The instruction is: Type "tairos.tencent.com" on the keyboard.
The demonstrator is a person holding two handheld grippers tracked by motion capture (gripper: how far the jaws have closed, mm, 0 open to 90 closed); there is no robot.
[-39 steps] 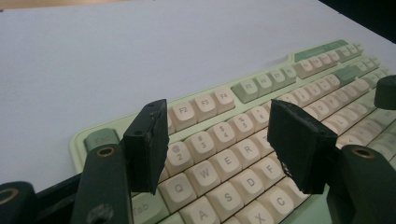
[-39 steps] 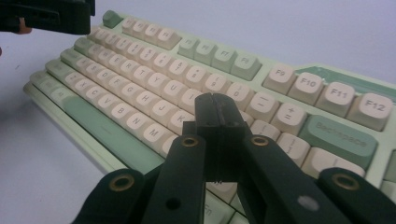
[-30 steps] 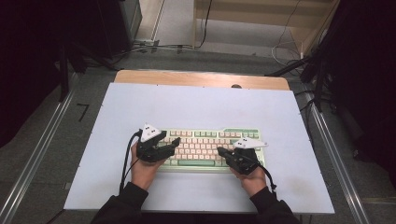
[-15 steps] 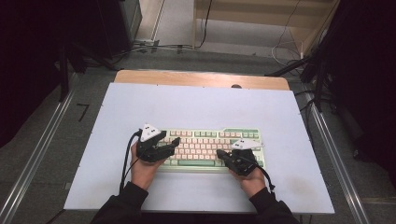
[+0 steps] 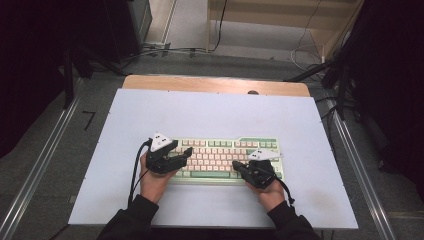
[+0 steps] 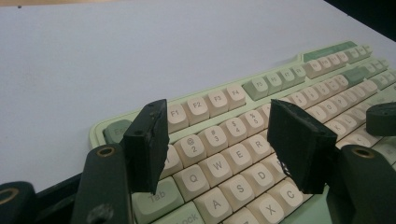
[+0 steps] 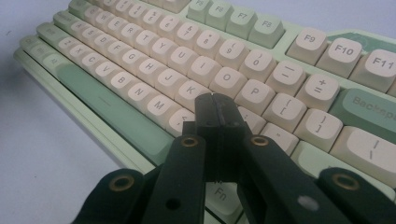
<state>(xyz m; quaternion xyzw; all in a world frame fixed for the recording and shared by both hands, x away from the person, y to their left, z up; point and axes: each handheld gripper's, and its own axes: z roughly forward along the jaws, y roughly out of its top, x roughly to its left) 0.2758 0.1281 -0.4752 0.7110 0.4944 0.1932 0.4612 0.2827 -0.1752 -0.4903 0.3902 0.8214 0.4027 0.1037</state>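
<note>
Two claws, high view: left claw [image 5: 186,154] and right claw [image 5: 238,166] sit over the keyboard [image 5: 226,150], which lies near the front of the table [image 5: 210,112].
Left claw view: left claw [image 6: 219,144] stands open above Q, W, E, gripping nothing.
Risk, left: wide jaws could likely strike two keys at once.
Right claw view: right claw [image 7: 215,112] is closed, empty, tip near K and L on the keyboard [image 7: 140,60].
Risk, right: a slanted press may slip onto a neighbouring key.
Containers: none seen.
</note>
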